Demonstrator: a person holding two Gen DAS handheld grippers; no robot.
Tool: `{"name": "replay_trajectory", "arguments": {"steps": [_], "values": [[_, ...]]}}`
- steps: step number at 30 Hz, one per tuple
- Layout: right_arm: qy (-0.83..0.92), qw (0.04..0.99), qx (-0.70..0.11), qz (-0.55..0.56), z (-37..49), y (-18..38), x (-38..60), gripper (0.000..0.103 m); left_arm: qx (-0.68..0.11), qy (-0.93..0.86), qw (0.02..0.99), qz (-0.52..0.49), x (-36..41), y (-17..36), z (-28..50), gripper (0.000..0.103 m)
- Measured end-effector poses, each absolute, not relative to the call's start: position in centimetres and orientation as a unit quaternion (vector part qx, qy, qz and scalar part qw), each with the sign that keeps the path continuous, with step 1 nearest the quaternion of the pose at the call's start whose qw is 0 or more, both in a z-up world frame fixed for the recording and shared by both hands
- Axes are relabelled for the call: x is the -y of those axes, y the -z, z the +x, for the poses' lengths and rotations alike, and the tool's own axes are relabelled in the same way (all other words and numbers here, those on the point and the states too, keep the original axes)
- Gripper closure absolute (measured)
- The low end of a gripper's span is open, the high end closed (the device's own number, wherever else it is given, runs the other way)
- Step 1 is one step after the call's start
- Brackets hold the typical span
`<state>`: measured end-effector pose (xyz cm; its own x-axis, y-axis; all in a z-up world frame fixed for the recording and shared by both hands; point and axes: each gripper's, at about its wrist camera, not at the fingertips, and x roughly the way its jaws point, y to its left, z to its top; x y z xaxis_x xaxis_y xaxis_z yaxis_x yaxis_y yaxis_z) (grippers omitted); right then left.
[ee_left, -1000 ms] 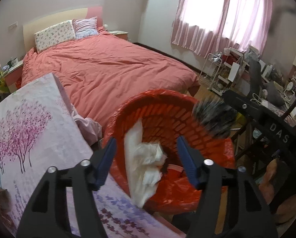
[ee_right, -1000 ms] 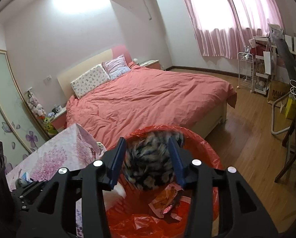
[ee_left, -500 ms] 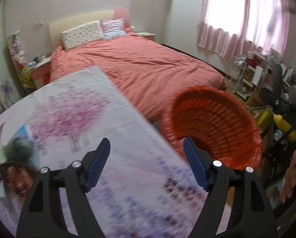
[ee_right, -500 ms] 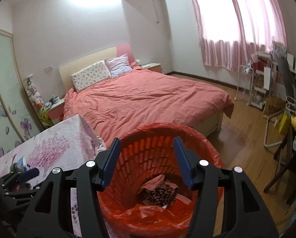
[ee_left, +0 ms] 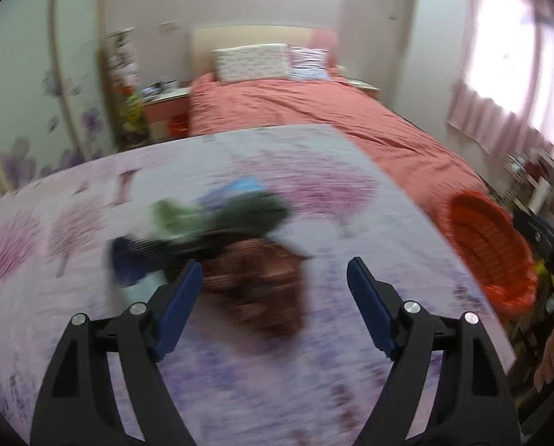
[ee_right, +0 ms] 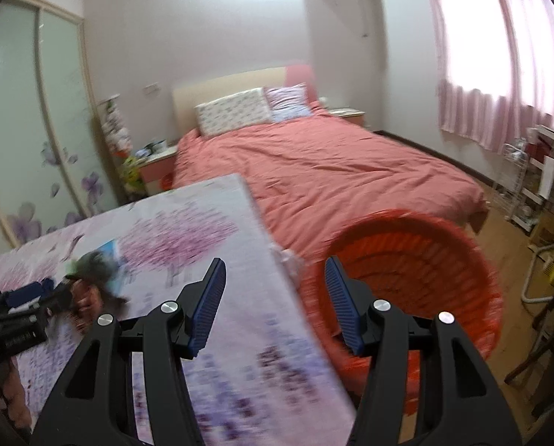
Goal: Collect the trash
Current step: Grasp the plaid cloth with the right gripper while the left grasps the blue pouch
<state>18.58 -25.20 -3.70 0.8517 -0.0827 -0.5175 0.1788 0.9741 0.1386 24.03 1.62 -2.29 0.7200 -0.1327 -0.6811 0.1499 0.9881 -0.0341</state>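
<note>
A blurred pile of trash lies on the floral-cloth table [ee_left: 351, 193]: a brown crumpled piece [ee_left: 262, 286], a dark green piece [ee_left: 251, 212] and a light green piece [ee_left: 173, 215]. My left gripper [ee_left: 275, 290] is open and empty, just above the brown piece. My right gripper [ee_right: 275, 290] is open and empty over the table's right edge, beside the orange basket [ee_right: 425, 282]. The basket also shows in the left wrist view [ee_left: 489, 249], at the right. The pile also shows in the right wrist view [ee_right: 91, 278], with the left gripper's fingers [ee_right: 28, 293] next to it.
A bed with a coral cover [ee_right: 332, 171] stands behind the table and basket. A wardrobe with glass doors [ee_right: 24, 141] is at the left. A white wire rack [ee_right: 530, 186] and clutter stand at the right on the wooden floor. A blue card [ee_left: 240, 187] lies under the pile.
Both grippers swung left from the basket toward the table. The right gripper let go of the striped piece into the basket. The left gripper now hovers at the trash pile.
</note>
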Motion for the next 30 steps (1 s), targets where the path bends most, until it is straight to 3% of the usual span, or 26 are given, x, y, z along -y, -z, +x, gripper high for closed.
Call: {"name": "replay_trajectory", "arguments": {"steps": [7, 12, 18, 20, 24, 25, 28, 30], "values": [[0.012, 0.953, -0.292, 0.073, 20.1, 5.3, 19.1, 0.047, -0.395, 0.005, 0.917, -0.056, -11.4, 4.7, 24.7, 0.028], [-0.015, 0.951, -0.305, 0.046, 20.4, 6.1, 15.8, 0.047, -0.401, 0.004, 0.913, -0.074, -12.8, 5.7, 25.9, 0.034], [-0.024, 0.948, -0.317, 0.032, 20.4, 6.9, 13.5, 0.047, -0.422, -0.004, 0.903, -0.079, -12.0, 7.4, 28.2, 0.050], [-0.026, 0.947, -0.319, 0.030, 20.5, 7.0, 12.9, 0.047, -0.431, -0.008, 0.898, -0.083, -12.2, 7.9, 28.7, 0.065], [-0.036, 0.945, -0.323, 0.029, 20.7, 7.2, 11.9, 0.047, -0.427, 0.003, 0.900, -0.089, -13.2, 8.1, 27.9, 0.076], [-0.042, 0.944, -0.325, 0.030, 20.8, 7.4, 11.5, 0.047, -0.424, 0.008, 0.902, -0.083, -13.4, 7.9, 27.6, 0.083], [-0.053, 0.941, -0.331, 0.037, 21.2, 7.7, 10.8, 0.047, -0.424, 0.001, 0.903, -0.075, -14.5, 8.0, 27.3, 0.083], [-0.064, 0.939, -0.335, 0.046, 21.7, 7.9, 10.2, 0.047, -0.422, -0.003, 0.904, -0.076, -15.0, 8.1, 27.1, 0.078]]}}
